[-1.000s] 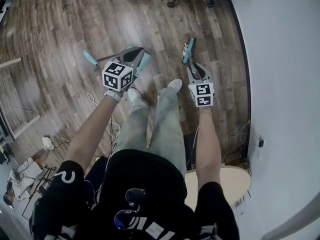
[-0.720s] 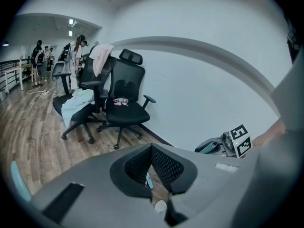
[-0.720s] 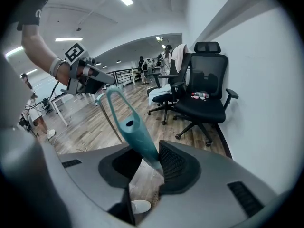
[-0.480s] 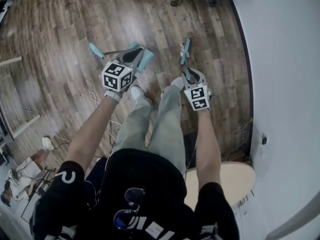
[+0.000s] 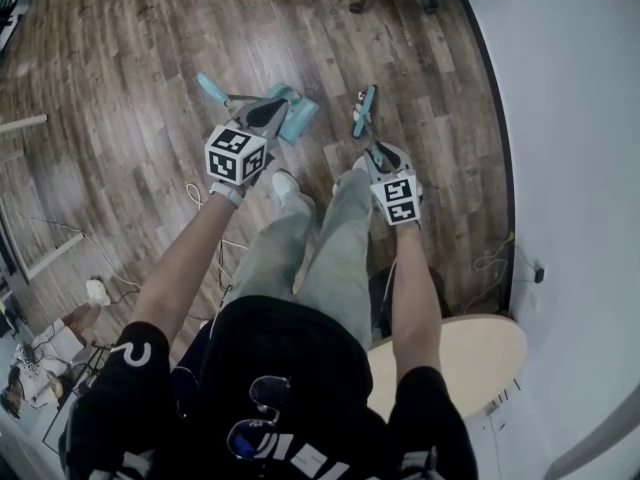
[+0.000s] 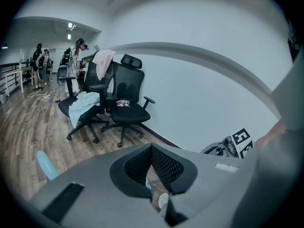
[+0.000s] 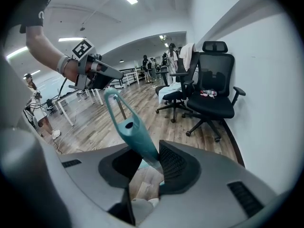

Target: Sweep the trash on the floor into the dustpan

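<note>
- The wooden floor (image 5: 110, 88) showed no trash in any view, so sweeping had not begun. I judged this the carrying step, with both tools held off the ground.
- The white wall (image 5: 570, 118) ran close along the person's right, leaving little room on that side.
- Two black office chairs (image 6: 124, 103) stood ahead by the wall, one draped with cloth. They would block a long forward stroke.
- A round pale table (image 5: 470, 353) sat behind the right arm.
- The left gripper (image 5: 272, 106) had its jaws nearly together on a thin teal edge, apparently the dustpan (image 5: 302, 118), held in the air ahead of the person's shoes (image 5: 287, 184). Next it needed lowering until its lip lay flat on the boards.
- The right gripper (image 5: 374, 146) was clamped on the teal brush handle (image 7: 130, 127), which stuck up between its jaws. The bristle end was hidden.
- Loose cables (image 5: 200, 200) trailed near the left foot and could snag.
</note>
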Demonstrator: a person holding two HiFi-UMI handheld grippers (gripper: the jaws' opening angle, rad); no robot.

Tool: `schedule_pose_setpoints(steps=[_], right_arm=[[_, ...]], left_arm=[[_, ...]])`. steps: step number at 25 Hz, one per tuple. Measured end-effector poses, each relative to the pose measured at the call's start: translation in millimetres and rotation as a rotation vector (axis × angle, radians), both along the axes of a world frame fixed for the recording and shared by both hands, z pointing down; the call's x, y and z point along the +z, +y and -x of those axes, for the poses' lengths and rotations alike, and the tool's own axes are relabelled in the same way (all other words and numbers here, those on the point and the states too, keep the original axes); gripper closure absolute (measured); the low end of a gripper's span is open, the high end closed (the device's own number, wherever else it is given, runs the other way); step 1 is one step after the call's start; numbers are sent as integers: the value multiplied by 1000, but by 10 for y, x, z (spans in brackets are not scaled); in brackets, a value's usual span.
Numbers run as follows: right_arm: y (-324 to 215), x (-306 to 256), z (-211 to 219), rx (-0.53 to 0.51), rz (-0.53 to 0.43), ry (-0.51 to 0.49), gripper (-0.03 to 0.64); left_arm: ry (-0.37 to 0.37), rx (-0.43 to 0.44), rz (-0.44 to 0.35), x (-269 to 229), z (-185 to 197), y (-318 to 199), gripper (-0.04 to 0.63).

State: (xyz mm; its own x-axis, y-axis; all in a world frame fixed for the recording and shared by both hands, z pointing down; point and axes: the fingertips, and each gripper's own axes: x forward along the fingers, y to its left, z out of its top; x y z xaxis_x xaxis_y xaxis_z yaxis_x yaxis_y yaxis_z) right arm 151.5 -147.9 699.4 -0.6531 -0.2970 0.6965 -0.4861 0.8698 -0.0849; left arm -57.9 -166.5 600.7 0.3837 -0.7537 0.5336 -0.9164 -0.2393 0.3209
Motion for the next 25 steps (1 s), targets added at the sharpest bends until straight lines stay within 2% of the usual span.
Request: schedule_pose_setpoints(steps=[5,14,22,25], right_arm=[[381,27,187,-25,2,0,520],[1024,22,516,-134,25,15,520],[1302,-87,788,-185,54,-8,522],[1250,-159,765,-145,38,-23,529]], left_arm=[[-9,9,-4,4,170,277,598],[-13,-11,-18,-68,437,668,598],[-11,-26,-22,-110,630,896,598],[-19,-22,-24,-142,638,927,598]])
